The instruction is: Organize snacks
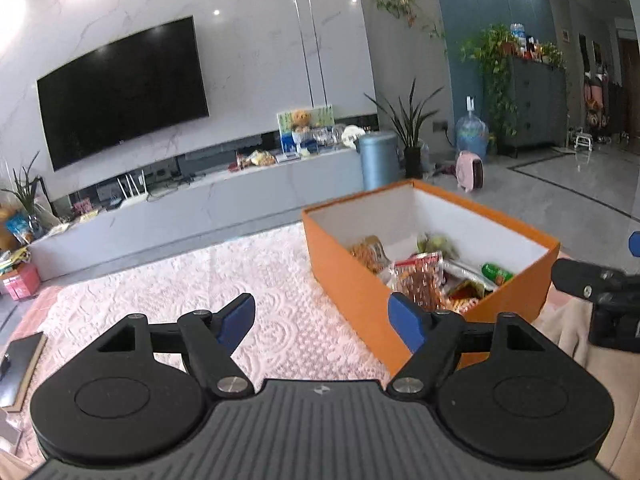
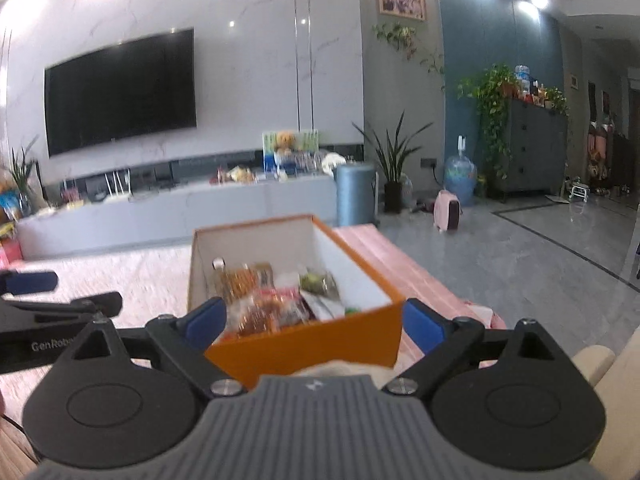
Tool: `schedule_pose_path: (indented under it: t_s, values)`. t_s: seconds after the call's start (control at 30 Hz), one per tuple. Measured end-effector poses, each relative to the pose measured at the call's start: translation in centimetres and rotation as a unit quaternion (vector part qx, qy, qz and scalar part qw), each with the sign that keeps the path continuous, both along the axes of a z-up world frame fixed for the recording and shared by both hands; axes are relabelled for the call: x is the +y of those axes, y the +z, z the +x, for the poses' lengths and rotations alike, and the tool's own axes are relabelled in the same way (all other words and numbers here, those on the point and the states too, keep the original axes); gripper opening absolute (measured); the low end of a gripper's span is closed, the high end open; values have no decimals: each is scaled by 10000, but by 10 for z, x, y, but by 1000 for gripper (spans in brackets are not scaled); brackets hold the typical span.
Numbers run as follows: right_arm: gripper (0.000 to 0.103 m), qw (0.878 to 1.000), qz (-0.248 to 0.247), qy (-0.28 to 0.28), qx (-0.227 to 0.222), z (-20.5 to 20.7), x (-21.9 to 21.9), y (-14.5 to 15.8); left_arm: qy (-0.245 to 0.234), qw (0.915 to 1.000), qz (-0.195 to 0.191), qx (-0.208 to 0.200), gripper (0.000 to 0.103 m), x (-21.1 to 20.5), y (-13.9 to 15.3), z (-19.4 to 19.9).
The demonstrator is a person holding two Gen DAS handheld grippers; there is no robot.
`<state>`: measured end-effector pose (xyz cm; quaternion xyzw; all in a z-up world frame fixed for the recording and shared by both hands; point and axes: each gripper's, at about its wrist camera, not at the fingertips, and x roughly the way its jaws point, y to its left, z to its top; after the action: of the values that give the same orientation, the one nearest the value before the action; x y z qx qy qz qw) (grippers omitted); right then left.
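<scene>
A living room, seen from two hand-held claws. At far left a dark television [image 1: 120,92] hangs on the marble wall above a long low cabinet [image 1: 192,208] cluttered with small items. Nearer, a pale pink quilted cloth [image 1: 224,280] covers the tabletop, bare on its left half. Over that cloth hovers the left claw [image 1: 322,322], its blue pads spread wide with nothing between them; it sits just left of the box's near corner, one pad [image 1: 406,322] overlapping the orange wall in this view. To its right stands the orange box [image 1: 344,256], lidless, white inside, already holding the snacks [image 1: 424,276]: crinkly packets in red, orange and green heaped toward its near end. From the right wrist view, the right claw [image 2: 312,324] also stands spread and empty, framing the box's near wall [image 2: 304,344] between its pads without touching it. With every visible packet already inside and both claws free, the sorting appears largely done. Farther right, a blue bin [image 1: 378,160], potted plants and a water jug [image 1: 472,132] line the grey floor.
</scene>
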<state>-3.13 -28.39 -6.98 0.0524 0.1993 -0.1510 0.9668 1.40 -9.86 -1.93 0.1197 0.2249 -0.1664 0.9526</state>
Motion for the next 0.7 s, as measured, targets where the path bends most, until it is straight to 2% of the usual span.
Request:
schedule_pose_path:
  t_s: [0.17,0.33,0.7]
  values:
    - [92,9996,-51,51,269,12,0,-20,67,9997,26,215,89,5,-15,-3]
    - [93,9992,-76,85,394,21,2,-26,119,9992,113,367,89,8,-26,-4]
    - [92,9986,-8,115,526,24,2,-30,129,9988,105,456,89,8,-26,-6]
